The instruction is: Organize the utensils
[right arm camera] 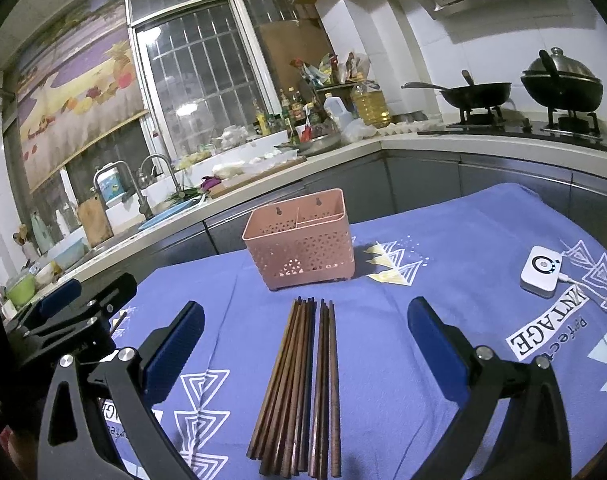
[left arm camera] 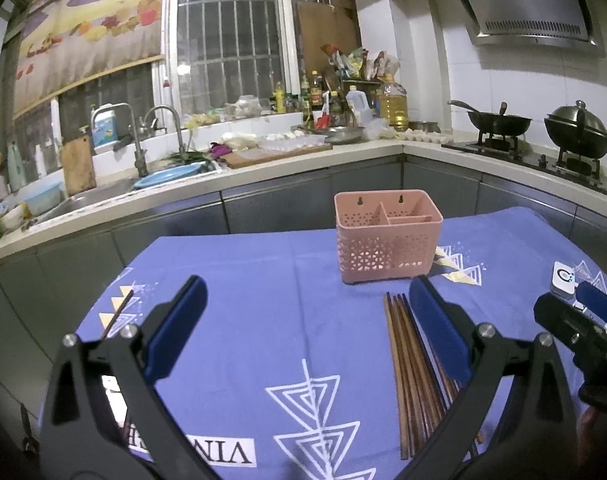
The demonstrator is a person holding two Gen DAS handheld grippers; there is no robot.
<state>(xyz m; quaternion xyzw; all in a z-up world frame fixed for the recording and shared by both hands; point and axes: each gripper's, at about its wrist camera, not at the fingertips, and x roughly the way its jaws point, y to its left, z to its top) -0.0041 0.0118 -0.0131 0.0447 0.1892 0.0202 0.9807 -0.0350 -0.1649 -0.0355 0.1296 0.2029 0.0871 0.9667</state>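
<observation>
A pink perforated utensil holder [left arm camera: 387, 236] with divided compartments stands empty on the blue tablecloth; it also shows in the right wrist view [right arm camera: 301, 240]. Several brown wooden chopsticks [right arm camera: 299, 392] lie side by side in front of it, between my right gripper's fingers and below them; they also show in the left wrist view [left arm camera: 413, 364], partly behind my left gripper's right finger. One single chopstick [left arm camera: 117, 314] lies at the cloth's left edge. My left gripper [left arm camera: 307, 320] is open and empty. My right gripper [right arm camera: 305, 340] is open and empty above the chopsticks.
A small white device [right arm camera: 541, 270] with a cable lies on the cloth at the right. The table's far edge faces grey cabinets [left arm camera: 275, 204]. Behind are a cluttered counter with a sink [left arm camera: 87, 200] and a stove with two woks [right arm camera: 559, 84].
</observation>
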